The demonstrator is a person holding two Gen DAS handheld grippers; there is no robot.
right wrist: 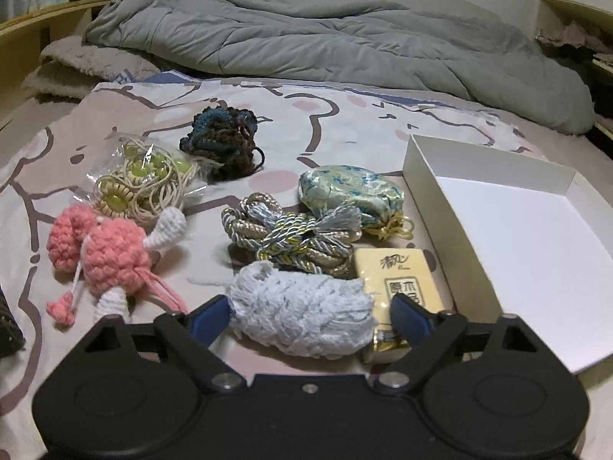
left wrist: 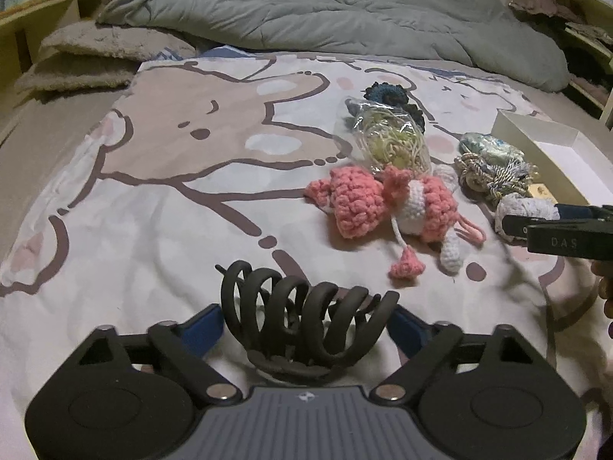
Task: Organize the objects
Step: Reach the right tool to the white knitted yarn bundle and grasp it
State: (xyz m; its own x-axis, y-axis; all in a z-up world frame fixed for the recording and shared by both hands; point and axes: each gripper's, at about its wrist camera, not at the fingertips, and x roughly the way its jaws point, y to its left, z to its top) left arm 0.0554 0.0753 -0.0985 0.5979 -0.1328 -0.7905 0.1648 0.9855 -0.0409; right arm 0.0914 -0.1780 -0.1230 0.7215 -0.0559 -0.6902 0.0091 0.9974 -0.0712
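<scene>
My left gripper (left wrist: 308, 324) is shut on a black claw hair clip (left wrist: 306, 322), low over the bedsheet. My right gripper (right wrist: 312, 312) has its blue fingers around a pale blue crocheted bundle (right wrist: 302, 316); it also shows at the right edge of the left wrist view (left wrist: 532, 218). A pink and white crocheted doll (left wrist: 390, 203) (right wrist: 103, 253), a clear bag of cream hair ties (left wrist: 387, 142) (right wrist: 145, 184), a dark blue-brown crocheted scrunchie (right wrist: 224, 142), twisted cords (right wrist: 291, 237), a floral satin pouch (right wrist: 348, 191) and a yellow packet (right wrist: 402, 280) lie on the sheet.
An open white box (right wrist: 425, 191) (left wrist: 536, 138) sits at the right of the items. A crumpled grey duvet (right wrist: 325, 42) lies across the back of the bed. Folded beige blankets (left wrist: 84, 57) lie at the back left. Wooden shelving (left wrist: 34, 23) borders the bed.
</scene>
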